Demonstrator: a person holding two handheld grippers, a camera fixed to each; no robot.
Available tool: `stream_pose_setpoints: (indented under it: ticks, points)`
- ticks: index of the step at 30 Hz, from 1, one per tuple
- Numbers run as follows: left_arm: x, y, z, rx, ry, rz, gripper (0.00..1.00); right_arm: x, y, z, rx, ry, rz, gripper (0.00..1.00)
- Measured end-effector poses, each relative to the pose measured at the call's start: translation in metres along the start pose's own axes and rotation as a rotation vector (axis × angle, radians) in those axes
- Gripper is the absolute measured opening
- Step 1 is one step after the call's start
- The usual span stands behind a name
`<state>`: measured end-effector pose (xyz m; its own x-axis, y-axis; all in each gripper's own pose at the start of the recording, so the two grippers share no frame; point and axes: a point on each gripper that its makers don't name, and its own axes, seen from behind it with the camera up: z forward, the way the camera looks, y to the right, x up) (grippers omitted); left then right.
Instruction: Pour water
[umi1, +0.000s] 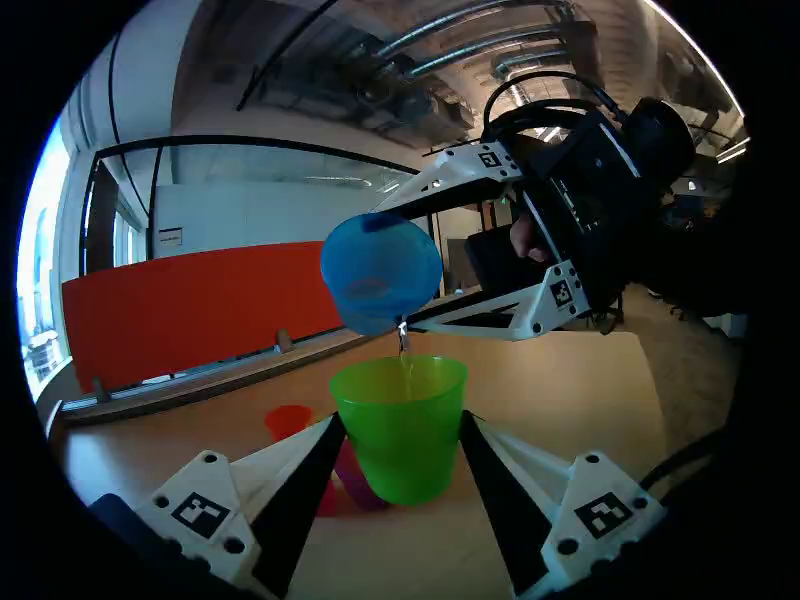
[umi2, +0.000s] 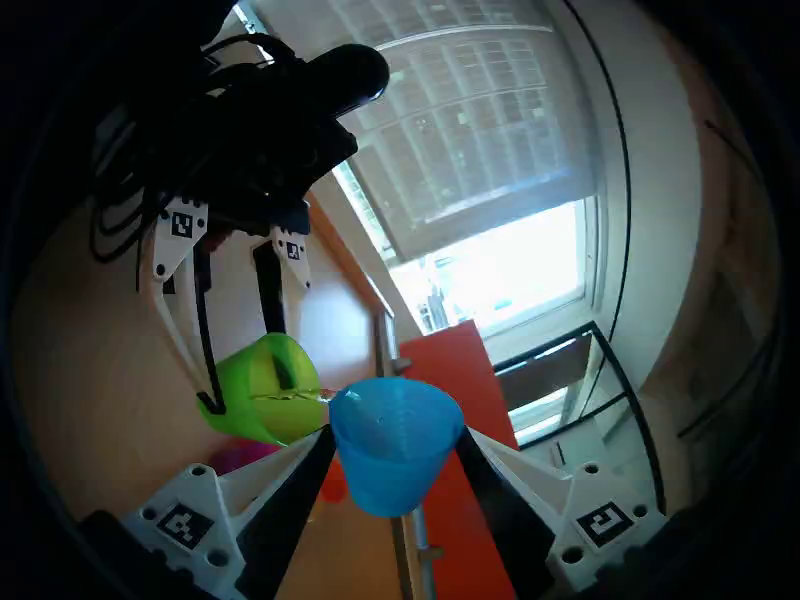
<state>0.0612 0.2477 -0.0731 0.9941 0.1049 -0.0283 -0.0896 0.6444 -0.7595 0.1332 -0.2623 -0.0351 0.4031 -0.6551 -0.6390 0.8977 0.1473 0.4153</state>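
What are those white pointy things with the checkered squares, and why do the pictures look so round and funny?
Those are the fingers of two grippers, which are hand-held tools. A camera rides on each one and makes a round picture. The left gripper view looks along the left gripper, which pinches a green cup. The right gripper view looks along the right gripper, which pinches a tilted blue cup. A thin stream of water falls from the blue cup into the green one. An orange cup and a purple cup are on the wooden table.

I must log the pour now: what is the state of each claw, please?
Left claw: shut on the green cup.
Right claw: shut on the tilted blue cup, pouring water.
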Motion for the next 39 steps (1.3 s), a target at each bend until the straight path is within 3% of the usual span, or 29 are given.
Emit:
stream_pose_setpoints:
  ticks: [39]
  points:
    - [-0.0005, 0.0018, -0.0004, -0.006, 0.003, 0.002, 0.83, -0.0023, 0.0034, 0.0021, 0.005, -0.007, -0.065, 0.90]
